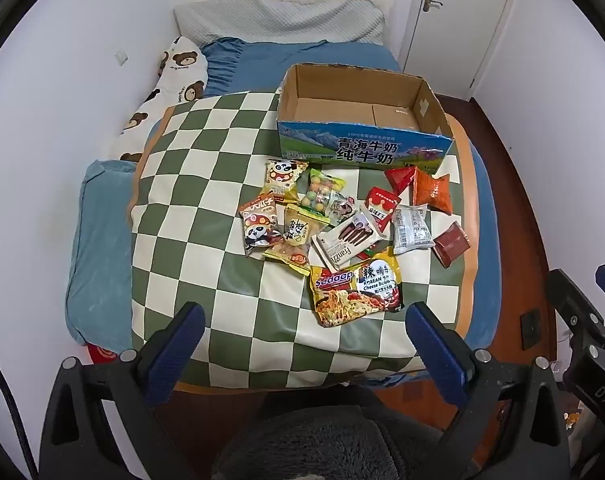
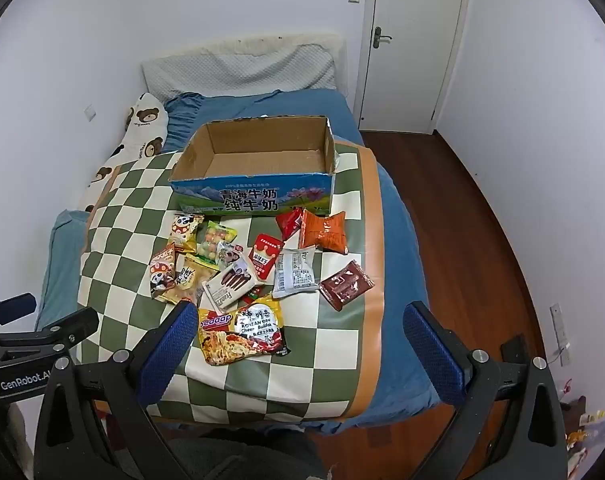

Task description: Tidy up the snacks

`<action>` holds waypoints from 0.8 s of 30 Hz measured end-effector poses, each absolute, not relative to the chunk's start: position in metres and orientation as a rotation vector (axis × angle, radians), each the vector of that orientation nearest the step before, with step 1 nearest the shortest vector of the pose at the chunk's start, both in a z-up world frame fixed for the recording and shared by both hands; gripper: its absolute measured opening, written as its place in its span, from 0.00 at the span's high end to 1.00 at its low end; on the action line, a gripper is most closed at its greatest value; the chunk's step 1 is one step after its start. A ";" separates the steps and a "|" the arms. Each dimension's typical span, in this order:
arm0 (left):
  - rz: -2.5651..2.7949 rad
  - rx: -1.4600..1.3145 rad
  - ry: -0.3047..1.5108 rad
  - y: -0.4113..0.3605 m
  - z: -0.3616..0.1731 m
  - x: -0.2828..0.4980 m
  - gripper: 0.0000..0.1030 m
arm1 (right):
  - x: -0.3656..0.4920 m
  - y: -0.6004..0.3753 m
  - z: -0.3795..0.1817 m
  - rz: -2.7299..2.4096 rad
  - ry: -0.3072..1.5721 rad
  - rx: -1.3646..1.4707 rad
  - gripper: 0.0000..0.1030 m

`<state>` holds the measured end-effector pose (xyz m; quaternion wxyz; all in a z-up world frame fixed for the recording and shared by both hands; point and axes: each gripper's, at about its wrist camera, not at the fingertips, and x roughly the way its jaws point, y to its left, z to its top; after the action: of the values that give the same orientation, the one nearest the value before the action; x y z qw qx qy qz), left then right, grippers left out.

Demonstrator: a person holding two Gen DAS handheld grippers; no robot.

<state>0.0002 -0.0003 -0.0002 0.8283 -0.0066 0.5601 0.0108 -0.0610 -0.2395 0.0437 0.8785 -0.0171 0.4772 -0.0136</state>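
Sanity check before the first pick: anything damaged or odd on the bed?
The cardboard milk box has ragged, torn top edges, its flaps gone. It is empty. Snack packets, including the Sedaap noodle pack, lie jumbled and overlapping on the checkered mat.

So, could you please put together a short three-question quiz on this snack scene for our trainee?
1. True or false: the cardboard box already holds snacks.
2. Which packet lies nearest the left gripper: A) the noodle packet, B) the orange packet, C) the dark red packet?
3. In a word, how do the jaws of the right gripper stand?

Key
1. False: its floor is bare, and all snacks lie on the checkered mat.
2. A.
3. Open, with nothing between them.
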 end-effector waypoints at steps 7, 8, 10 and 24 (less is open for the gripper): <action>0.021 -0.017 1.189 0.000 0.001 0.000 0.00 | -0.061 -0.241 0.043 -0.027 0.988 -0.030 0.00; 0.021 -0.020 1.185 0.000 0.000 0.000 0.00 | -0.061 -0.241 0.043 -0.027 0.988 -0.030 0.00; 0.020 -0.019 1.185 0.001 0.001 0.000 0.00 | -0.060 -0.242 0.042 -0.028 0.987 -0.030 0.00; 0.024 -0.019 1.175 0.002 0.003 0.000 0.00 | -0.058 -0.245 0.046 -0.028 0.989 -0.027 0.00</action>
<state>-0.0004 0.0018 0.0025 0.8323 -0.0088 0.5541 0.0114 -0.0582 -0.2454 0.0463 0.8801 -0.0129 0.4744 -0.0134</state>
